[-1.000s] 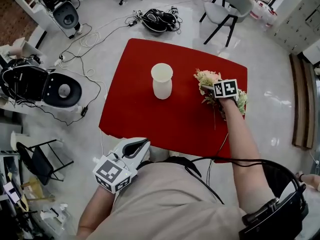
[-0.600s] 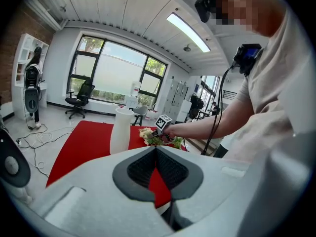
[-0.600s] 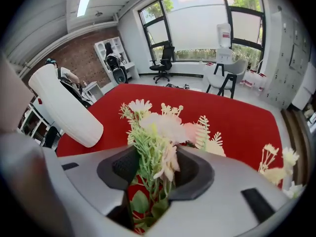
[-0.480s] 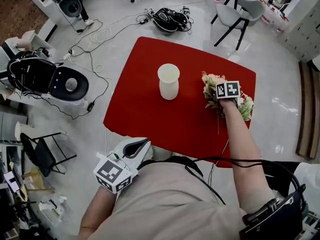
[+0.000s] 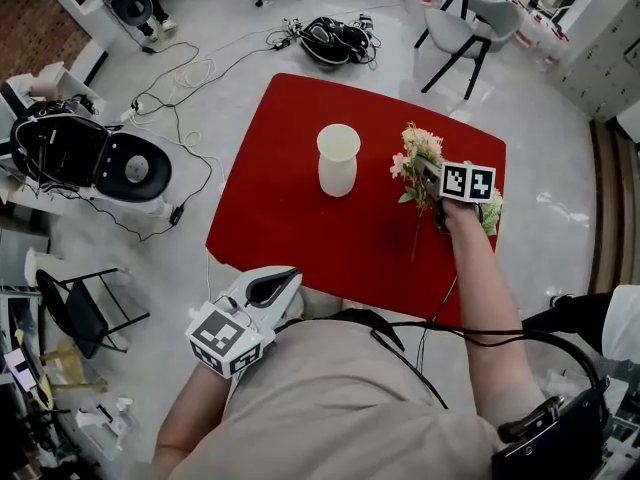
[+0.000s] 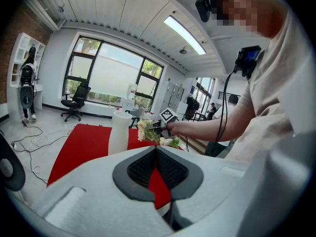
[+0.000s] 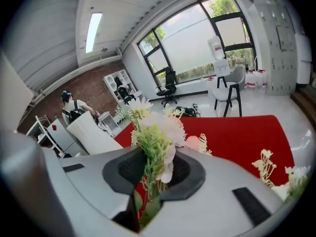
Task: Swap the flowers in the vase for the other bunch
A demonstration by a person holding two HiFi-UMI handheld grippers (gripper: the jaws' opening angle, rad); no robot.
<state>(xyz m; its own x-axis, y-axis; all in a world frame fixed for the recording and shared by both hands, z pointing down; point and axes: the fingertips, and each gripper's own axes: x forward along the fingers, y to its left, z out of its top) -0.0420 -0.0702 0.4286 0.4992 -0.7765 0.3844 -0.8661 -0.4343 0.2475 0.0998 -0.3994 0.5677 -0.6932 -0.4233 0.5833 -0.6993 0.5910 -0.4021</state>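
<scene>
1 white vase (image 5: 338, 158) | 2 bunches: flower bunch (image 5: 418, 153) pinched in your just-closed right hand-held gripper (image 5: 434, 180), second bunch (image 5: 490, 213) on counter (image 5: 300, 218) | left hand-held gripper (image 5: 285, 280) pressed together

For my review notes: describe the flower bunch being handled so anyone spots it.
On the red table, right of the white vase, the right gripper, its jaws having just closed further, holds a pale pink-and-white bunch. Unlike the greener bunch lying at the table's edge, it is gripped by its stems.

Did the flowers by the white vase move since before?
Yes. The right gripper, whose jaws have just been closing on the stems, has lifted the flower bunch up off the red table, right of the white vase.
</scene>
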